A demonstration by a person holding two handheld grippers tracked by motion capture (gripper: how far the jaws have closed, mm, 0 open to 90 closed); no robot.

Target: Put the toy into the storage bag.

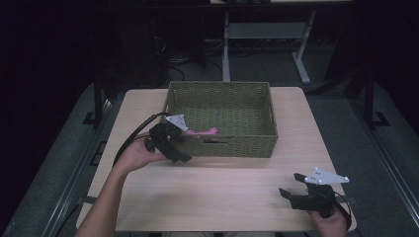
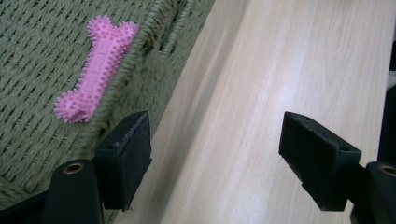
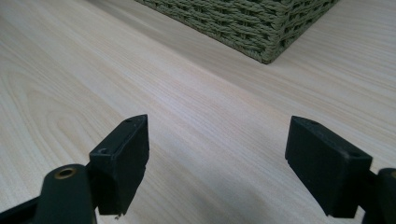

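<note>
The right claw (image 1: 290, 185) hangs low at the near right corner of the pale wood counter (image 1: 217, 197), its jaws spread wide with nothing between them. On the counter's far half sits the green woven basket (image 1: 247, 144). The left claw (image 1: 184, 149) hovers at the basket's near left corner, jaws likewise spread and empty; in the left gripper view one jaw is over the basket's rim and the other over bare counter. A pink spiky bone toy (image 2: 95, 69) lies on the basket floor, close to the near wall.

dark room, grey floor (image 1: 276, 69), white desk frame (image 1: 267, 34)
</note>
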